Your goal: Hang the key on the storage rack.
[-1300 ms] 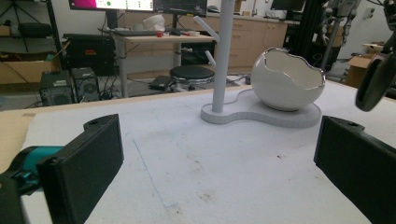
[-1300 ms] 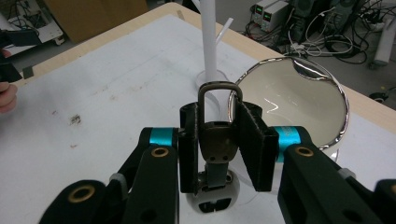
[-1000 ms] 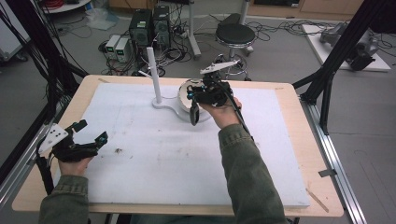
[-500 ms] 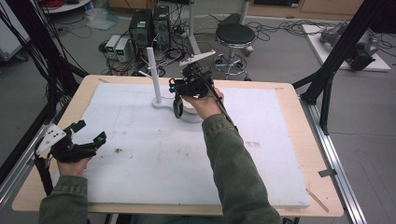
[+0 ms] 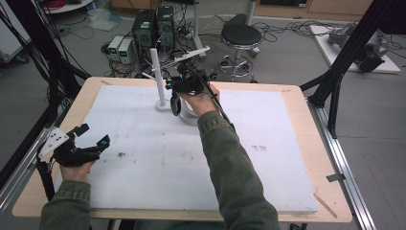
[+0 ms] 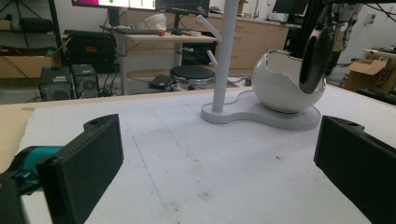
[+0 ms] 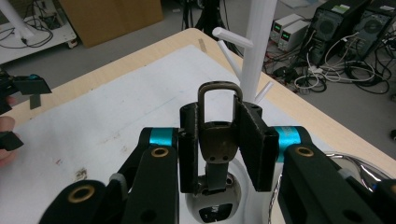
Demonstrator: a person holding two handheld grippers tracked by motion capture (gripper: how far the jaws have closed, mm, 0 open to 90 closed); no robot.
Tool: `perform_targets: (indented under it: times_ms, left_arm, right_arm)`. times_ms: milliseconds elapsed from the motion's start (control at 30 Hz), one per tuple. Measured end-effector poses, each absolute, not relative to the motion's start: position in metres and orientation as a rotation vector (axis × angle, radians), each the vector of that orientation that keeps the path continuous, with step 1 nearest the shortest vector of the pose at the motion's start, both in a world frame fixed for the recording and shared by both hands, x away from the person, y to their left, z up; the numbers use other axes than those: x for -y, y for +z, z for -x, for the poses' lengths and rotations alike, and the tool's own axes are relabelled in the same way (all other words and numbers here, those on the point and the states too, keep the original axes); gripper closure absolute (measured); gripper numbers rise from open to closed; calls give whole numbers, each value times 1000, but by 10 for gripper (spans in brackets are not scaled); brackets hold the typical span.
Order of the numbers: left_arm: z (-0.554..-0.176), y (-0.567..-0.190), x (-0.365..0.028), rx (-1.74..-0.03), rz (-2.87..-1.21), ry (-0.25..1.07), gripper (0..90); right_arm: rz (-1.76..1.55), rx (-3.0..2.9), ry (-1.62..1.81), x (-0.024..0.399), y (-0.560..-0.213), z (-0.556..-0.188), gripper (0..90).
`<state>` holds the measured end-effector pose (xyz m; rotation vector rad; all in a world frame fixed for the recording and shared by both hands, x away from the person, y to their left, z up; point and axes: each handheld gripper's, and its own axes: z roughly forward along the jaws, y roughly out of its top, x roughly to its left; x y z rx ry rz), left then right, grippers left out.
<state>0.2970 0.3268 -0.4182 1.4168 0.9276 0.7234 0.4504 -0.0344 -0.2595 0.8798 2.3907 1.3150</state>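
High view: white foam mat (image 5: 158, 172) on wood table (image 5: 306, 103); cables, PCs (image 5: 154, 26) behind.

From my remote seat I see a white foam mat (image 5: 158, 172) covering most of the wooden table (image 5: 306, 103), marked with a few brown stains (image 5: 119, 155). Beyond the far edge, two black computer towers (image 5: 154, 26) stand on the grey floor beside two small grey boxes (image 5: 120, 49), with cables (image 5: 287, 29) strewn around. A round black stool (image 5: 241, 36) stands just right of them. A black frame strut (image 5: 352, 52) slants down at the right.
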Motion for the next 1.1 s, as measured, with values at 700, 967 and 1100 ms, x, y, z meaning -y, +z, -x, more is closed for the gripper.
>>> perform_targets:
  times_ms: [700,967,1100]
  left_arm:
    - [-296,-419,-329,-930,-1406,724,18]
    - [-295,-419,-330,-930,-1410,717,18]
    - [-295,-420,-331,-934,-1401,720,18]
  right_arm:
    - [-839,-2382,1252,-7,-249,-472,700]
    - [-838,-2381,1205,-21,-249,-481,700]
    - [-869,-2381,1187,-23,-255,-488,699]
